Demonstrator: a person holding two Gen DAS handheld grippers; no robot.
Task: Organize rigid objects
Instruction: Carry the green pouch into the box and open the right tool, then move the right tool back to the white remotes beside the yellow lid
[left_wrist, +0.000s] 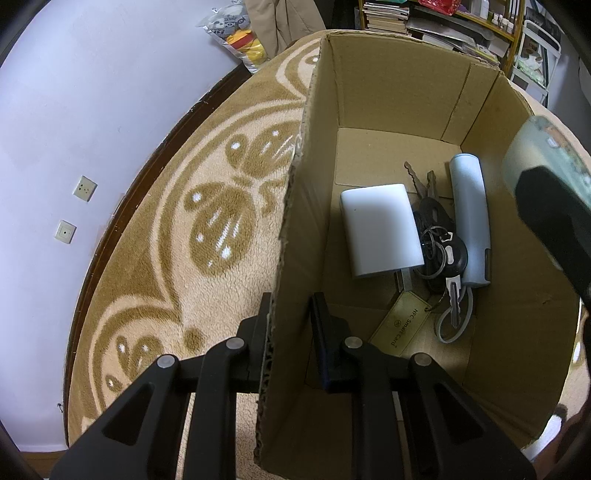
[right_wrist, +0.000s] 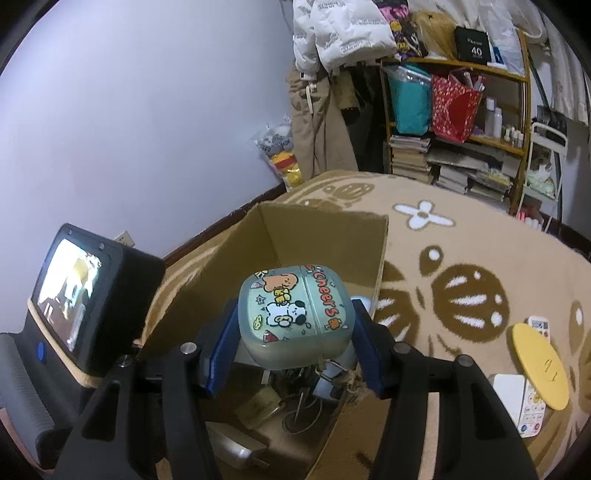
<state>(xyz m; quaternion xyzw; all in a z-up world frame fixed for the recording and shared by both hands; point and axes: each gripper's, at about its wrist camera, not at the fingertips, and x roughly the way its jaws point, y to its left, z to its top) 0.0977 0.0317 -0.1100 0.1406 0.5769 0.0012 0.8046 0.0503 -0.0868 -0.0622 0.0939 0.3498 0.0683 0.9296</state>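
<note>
A cardboard box (left_wrist: 373, 85) stands open on the rug. My left gripper (left_wrist: 290, 325) is shut on its left wall, one finger outside and one inside. Inside lie a white charger block (left_wrist: 380, 229), a bunch of keys (left_wrist: 439, 236), a pale blue cylindrical case (left_wrist: 471, 218) and a tan NFC smart card tag (left_wrist: 400, 323). My right gripper (right_wrist: 295, 339) is shut on a pale green cartoon earbud case (right_wrist: 293, 314) reading "Cheers", held above the cardboard box (right_wrist: 321, 225). That case and a black finger also show at the right edge of the left wrist view (left_wrist: 546, 158).
A patterned tan rug (right_wrist: 461, 266) covers the floor. To the right lie a yellow disc (right_wrist: 539, 365) and a white remote (right_wrist: 528, 410). The left gripper's camera unit (right_wrist: 81, 291) sits left of the box. Shelves of books (right_wrist: 447, 162) and hanging clothes line the back wall.
</note>
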